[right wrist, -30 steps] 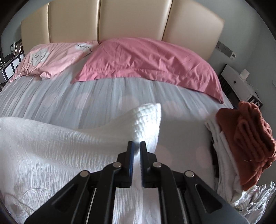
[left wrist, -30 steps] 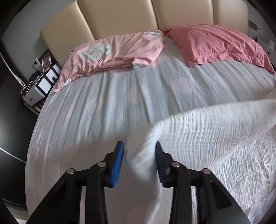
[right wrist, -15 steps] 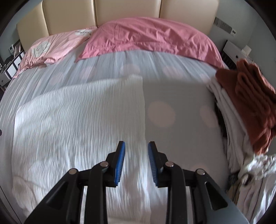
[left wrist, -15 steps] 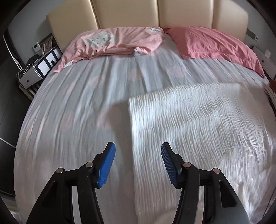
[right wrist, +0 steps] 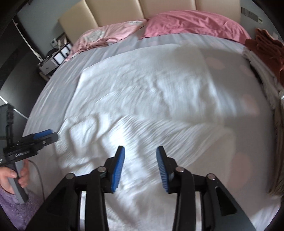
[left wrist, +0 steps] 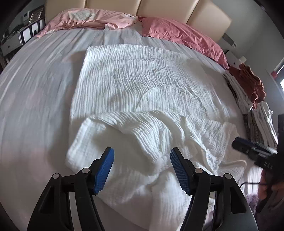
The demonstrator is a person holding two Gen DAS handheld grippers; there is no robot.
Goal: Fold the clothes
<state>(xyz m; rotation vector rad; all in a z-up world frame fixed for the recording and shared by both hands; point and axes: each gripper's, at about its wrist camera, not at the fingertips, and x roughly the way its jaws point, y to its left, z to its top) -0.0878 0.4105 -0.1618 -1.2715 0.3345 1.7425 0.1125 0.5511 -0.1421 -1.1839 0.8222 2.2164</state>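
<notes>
A white crinkled cloth (left wrist: 134,85) is spread flat toward the headboard (left wrist: 159,10), its near part left bunched. Both the left gripper (left wrist: 142,167) and right gripper (right wrist: 140,168) are held spread, empty; folding seems unfinished.

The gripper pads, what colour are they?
Blue, ribbed pads on black arms; clearest in the left wrist view.

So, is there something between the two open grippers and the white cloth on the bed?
Nothing visible is. The left gripper and the right gripper both hang open directly over the bunched near part of the white cloth, with no other object between the pads and the fabric.
</notes>
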